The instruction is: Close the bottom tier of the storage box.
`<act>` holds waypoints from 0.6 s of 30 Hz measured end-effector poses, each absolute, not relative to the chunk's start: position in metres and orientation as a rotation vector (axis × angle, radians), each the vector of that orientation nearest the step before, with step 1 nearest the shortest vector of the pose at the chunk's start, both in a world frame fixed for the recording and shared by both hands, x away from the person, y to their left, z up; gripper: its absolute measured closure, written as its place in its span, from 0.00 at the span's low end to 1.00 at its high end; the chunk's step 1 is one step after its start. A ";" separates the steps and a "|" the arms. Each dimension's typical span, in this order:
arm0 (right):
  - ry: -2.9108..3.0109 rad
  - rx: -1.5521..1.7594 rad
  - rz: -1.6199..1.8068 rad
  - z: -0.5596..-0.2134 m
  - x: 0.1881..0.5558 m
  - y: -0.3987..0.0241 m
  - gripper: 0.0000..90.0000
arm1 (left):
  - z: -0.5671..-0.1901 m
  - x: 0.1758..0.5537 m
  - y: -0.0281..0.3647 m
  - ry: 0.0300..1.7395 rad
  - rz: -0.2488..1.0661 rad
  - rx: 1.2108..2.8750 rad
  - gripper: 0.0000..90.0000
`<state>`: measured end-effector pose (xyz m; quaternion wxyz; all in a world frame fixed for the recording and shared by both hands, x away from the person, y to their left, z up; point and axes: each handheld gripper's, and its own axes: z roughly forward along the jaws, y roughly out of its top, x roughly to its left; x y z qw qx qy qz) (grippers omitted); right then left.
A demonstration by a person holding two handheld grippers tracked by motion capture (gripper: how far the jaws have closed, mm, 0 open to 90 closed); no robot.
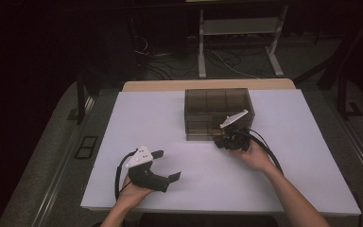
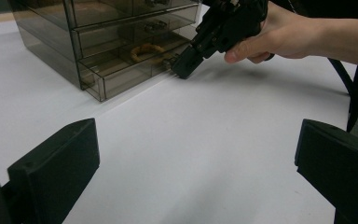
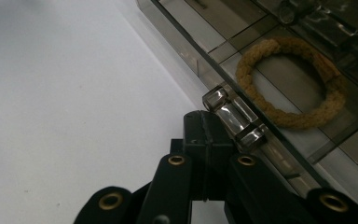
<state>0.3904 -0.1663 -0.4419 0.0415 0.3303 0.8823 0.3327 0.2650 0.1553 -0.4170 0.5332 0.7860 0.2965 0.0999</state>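
A smoky see-through drawer box point(image 1: 216, 108) stands at the back middle of the white table point(image 1: 142, 118). In its bottom drawer point(image 2: 121, 77) lies a brown braided ring point(image 3: 248, 84) point(image 2: 144, 46). My right gripper point(image 1: 220, 141) point(image 2: 184, 69) point(image 3: 206, 128) is shut, nothing between its jaws. Its tip rests against the left side of that drawer's clear handle point(image 3: 235, 119). My left gripper point(image 1: 167, 165) point(image 2: 196, 158) stands open near the front left of the table, well away from the box, nothing between its jaws.
The box has upper drawers point(image 2: 130, 28) with small items I cannot make out. Behind the table a white desk frame point(image 1: 238, 33) stands over loose cables point(image 1: 217, 61) on the floor. The room around is dark.
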 end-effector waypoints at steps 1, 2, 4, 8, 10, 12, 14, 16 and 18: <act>2.700 1.011 1.020 -0.442 0.391 -0.166 0.99 | -0.417 0.265 0.155 0.706 0.238 1.875 0.00; 2.699 1.011 1.022 -0.442 0.391 -0.166 0.99 | -0.417 0.265 0.155 0.706 0.238 1.875 0.00; 2.694 1.019 1.024 -0.442 0.391 -0.167 0.99 | -0.417 0.265 0.155 0.706 0.238 1.875 0.00; 2.689 1.027 1.031 -0.443 0.393 -0.167 0.99 | -0.417 0.265 0.156 0.707 0.239 1.875 0.00; 2.685 1.031 1.032 -0.443 0.393 -0.167 0.99 | -0.417 0.265 0.155 0.707 0.239 1.875 0.00; 2.680 1.031 1.032 -0.443 0.394 -0.167 0.99 | -0.417 0.265 0.155 0.706 0.239 1.877 0.00; 2.678 1.036 1.033 -0.444 0.394 -0.167 0.99 | -0.417 0.265 0.155 0.706 0.239 1.877 0.00; 2.676 1.039 1.039 -0.444 0.395 -0.168 0.99 | -0.417 0.265 0.155 0.706 0.240 1.878 0.00; 2.671 1.041 1.042 -0.444 0.395 -0.168 0.99 | -0.417 0.265 0.155 0.705 0.240 1.878 0.00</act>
